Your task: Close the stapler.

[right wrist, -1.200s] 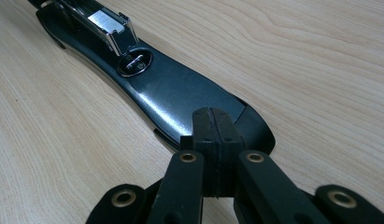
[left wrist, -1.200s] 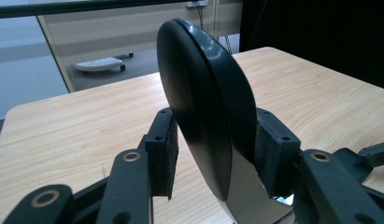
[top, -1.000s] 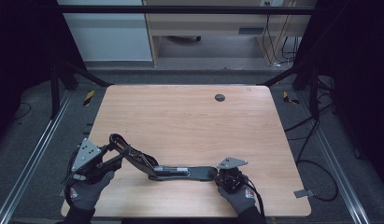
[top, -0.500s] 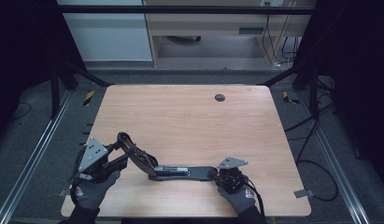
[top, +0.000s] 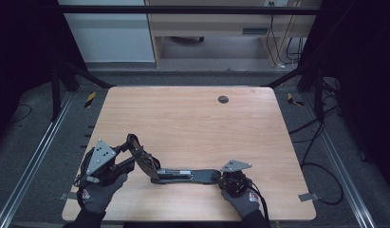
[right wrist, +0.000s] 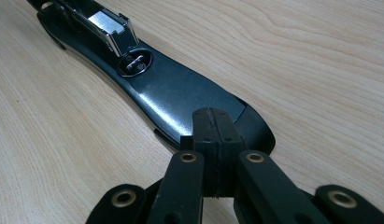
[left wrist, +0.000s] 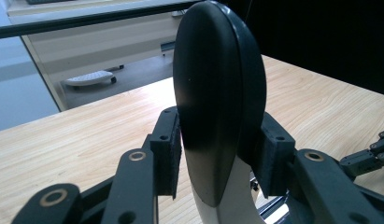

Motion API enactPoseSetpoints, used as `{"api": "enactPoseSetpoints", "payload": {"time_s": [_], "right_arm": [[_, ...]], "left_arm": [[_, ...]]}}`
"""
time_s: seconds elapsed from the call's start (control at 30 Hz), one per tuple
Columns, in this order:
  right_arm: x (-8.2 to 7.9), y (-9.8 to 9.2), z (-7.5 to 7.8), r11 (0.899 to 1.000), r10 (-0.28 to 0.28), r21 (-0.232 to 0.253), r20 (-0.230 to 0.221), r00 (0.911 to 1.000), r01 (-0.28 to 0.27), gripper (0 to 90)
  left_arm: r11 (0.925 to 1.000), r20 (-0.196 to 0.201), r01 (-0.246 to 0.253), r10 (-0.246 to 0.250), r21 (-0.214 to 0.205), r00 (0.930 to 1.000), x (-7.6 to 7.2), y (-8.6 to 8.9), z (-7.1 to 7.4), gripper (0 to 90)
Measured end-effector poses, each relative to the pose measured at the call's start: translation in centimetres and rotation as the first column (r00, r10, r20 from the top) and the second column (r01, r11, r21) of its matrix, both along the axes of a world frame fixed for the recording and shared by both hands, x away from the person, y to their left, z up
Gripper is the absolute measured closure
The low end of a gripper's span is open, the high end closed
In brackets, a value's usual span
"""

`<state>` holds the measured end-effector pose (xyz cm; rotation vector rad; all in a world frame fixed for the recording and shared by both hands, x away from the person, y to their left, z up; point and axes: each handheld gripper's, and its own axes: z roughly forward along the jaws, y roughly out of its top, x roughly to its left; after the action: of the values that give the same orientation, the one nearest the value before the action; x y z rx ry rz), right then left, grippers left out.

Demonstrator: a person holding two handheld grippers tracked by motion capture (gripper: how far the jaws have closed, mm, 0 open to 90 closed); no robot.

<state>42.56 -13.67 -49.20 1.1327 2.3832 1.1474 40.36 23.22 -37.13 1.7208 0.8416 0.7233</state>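
Left hand-held gripper (top: 128,154) closed on stapler lid (left wrist: 217,102) | table (top: 192,118) open beyond.

A pale wooden table (top: 192,118) with a round dark grommet (top: 223,99) stands on grey floor (top: 36,142); black frame bars (top: 183,9) cross above; a light wooden cabinet (top: 207,28) sits behind; cables (top: 320,142) trail on the right; surroundings are dim.

Opened stapler (top: 176,173) — between two grippers
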Motion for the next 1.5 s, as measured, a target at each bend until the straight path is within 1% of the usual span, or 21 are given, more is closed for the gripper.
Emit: {"api": "enactPoseSetpoints", "payload": {"time_s": [0.3,0.33,0.4,0.43,0.47,0.5,0.53,0.9,0.97,1.0,1.07,1.13,1.17,1.23,1.27,1.3,1.4,1.43,1.5], "right_arm": [[0.0,0.0,0.0,1.0,-0.003,-0.001,0.0,1.0,0.003,90.0],[-0.1,0.1,0.1,1.0,-0.012,0.002,-0.012,0.9999,0.012,90.0],[-0.1,0.1,0.1,1.0,-0.011,0.002,-0.009,0.9999,0.011,90.0],[-0.1,0.1,0.0,1.0,-0.01,0.001,-0.008,0.9999,0.01,90.0],[0.0,0.0,0.0,1.0,-0.001,0.0,0.001,1.0,0.001,90.0],[0.0,0.0,0.0,1.0,-0.003,-0.001,0.0,1.0,0.003,90.0],[-0.1,0.1,0.1,1.0,-0.012,0.003,-0.01,0.9999,0.012,90.0],[-0.1,0.1,0.1,1.0,-0.012,0.001,-0.01,0.9999,0.012,90.0],[0.0,0.0,-0.1,1.0,0.003,-0.009,0.013,0.9999,-0.003,90.0],[-0.1,0.1,0.0,1.0,-0.005,0.0,-0.004,1.0,0.005,90.0],[-0.1,0.1,0.1,1.0,-0.011,0.001,-0.009,0.9999,0.011,90.0],[0.0,0.0,-0.1,1.0,0.004,-0.01,0.013,0.9999,-0.004,90.0],[0.0,0.0,-0.1,1.0,0.003,-0.009,0.012,0.9999,-0.003,90.0],[-0.1,0.1,0.1,1.0,-0.009,0.001,-0.008,0.9999,0.009,90.0],[-0.1,0.1,0.1,1.0,-0.011,0.001,-0.009,0.9999,0.011,90.0],[-0.1,0.1,0.1,1.0,-0.01,0.001,-0.009,0.9999,0.01,90.0],[-0.1,0.1,0.1,1.0,-0.011,0.002,-0.01,0.9999,0.011,90.0],[-0.1,0.1,0.1,1.0,-0.011,0.001,-0.008,0.9999,0.011,90.0],[0.0,0.0,-0.1,1.0,0.005,-0.01,0.014,0.9999,-0.005,90.0]], "left_arm": [[0.9999,0.011,0.005,-0.005,0.014,0.9999,0.0,-0.8,0.1,57.7],[0.9998,0.012,0.006,-0.006,0.018,0.9999,0.0,-0.9,0.1,57.7],[0.9996,0.015,0.009,-0.009,0.027,0.9998,0.0,-1.0,0.2,57.7],[0.9997,0.017,0.008,-0.009,0.025,0.9998,0.0,-1.2,0.2,57.7],[0.9996,0.019,0.009,-0.009,0.026,0.9998,0.0,-1.3,0.2,57.7],[0.9994,0.02,0.011,-0.011,0.033,0.9997,0.0,-1.4,0.2,57.7],[0.9994,0.021,0.01,-0.011,0.034,0.9997,0.0,-1.5,0.2,57.7],[0.9983,0.032,0.018,-0.02,0.056,0.9993,0.0,-2.4,0.3,57.7],[0.9979,0.036,0.021,-0.023,0.062,0.9991,0.0,-2.6,0.3,57.6],[0.9977,0.036,0.021,-0.023,0.065,0.9991,0.0,-2.6,0.3,57.6],[0.9975,0.039,0.023,-0.025,0.066,0.9989,0.0,-2.9,0.3,57.6],[0.9968,0.04,0.024,-0.027,0.076,0.9988,0.0,-3.0,0.4,57.5],[0.9968,0.042,0.025,-0.028,0.075,0.9987,0.0,-3.2,0.4,57.6],[0.9966,0.044,0.026,-0.03,0.078,0.9986,0.0,-3.4,0.4,57.5],[0.9958,0.045,0.028,-0.032,0.087,0.9985,0.0,-3.5,0.4,57.5],[0.9958,0.048,0.028,-0.033,0.087,0.9983,0.0,-3.6,0.4,57.4],[0.9943,0.052,0.031,-0.036,0.102,0.998,0.0,-4.0,0.4,57.4],[0.9943,0.054,0.032,-0.038,0.102,0.9978,0.0,-4.1,0.4,57.4],[0.9936,0.054,0.034,-0.04,0.107,0.9977,0.0,-4.3,0.4,57.2]]}}
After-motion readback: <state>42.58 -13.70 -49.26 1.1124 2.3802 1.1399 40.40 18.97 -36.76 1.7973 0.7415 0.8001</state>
